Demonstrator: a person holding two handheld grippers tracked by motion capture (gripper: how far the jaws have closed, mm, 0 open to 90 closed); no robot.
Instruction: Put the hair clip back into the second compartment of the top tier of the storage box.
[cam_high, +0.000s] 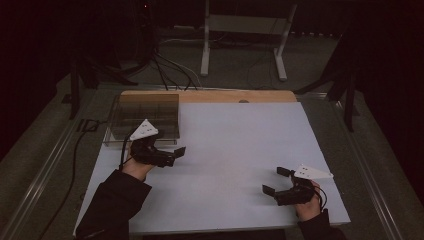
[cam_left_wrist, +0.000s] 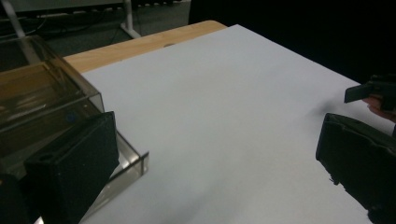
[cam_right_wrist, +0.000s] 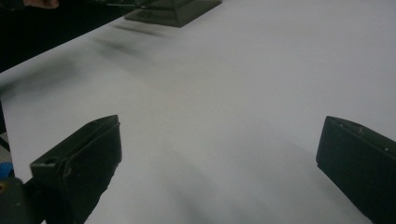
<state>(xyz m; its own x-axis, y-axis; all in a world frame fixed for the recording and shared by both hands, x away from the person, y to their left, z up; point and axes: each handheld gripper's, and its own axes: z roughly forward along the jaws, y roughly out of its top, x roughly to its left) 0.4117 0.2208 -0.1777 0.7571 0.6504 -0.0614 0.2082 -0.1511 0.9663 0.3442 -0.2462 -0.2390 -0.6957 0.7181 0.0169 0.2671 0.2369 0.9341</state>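
Observation:
My left gripper (cam_high: 167, 146) is open over the left part of the white board (cam_high: 240, 135), with nothing between its jaws, which point right. Its left jaw stands just in front of a clear brownish compartment box (cam_high: 145, 117). In the left gripper view the box (cam_left_wrist: 42, 102) lies beside that jaw, and the gripper (cam_left_wrist: 215, 168) holds nothing. My right gripper (cam_high: 275, 181) is open near the board's front right corner, jaws pointing left. In the right gripper view it (cam_right_wrist: 219, 163) spans bare white board (cam_right_wrist: 224, 93).
The box sits at the board's back left corner; it (cam_right_wrist: 173, 9) lies far off in the right gripper view. A wooden table edge (cam_high: 210, 96) runs behind the board. A white stand (cam_high: 240, 30) and cables (cam_high: 170, 70) are on the floor beyond. The other gripper (cam_left_wrist: 373, 91) is far right.

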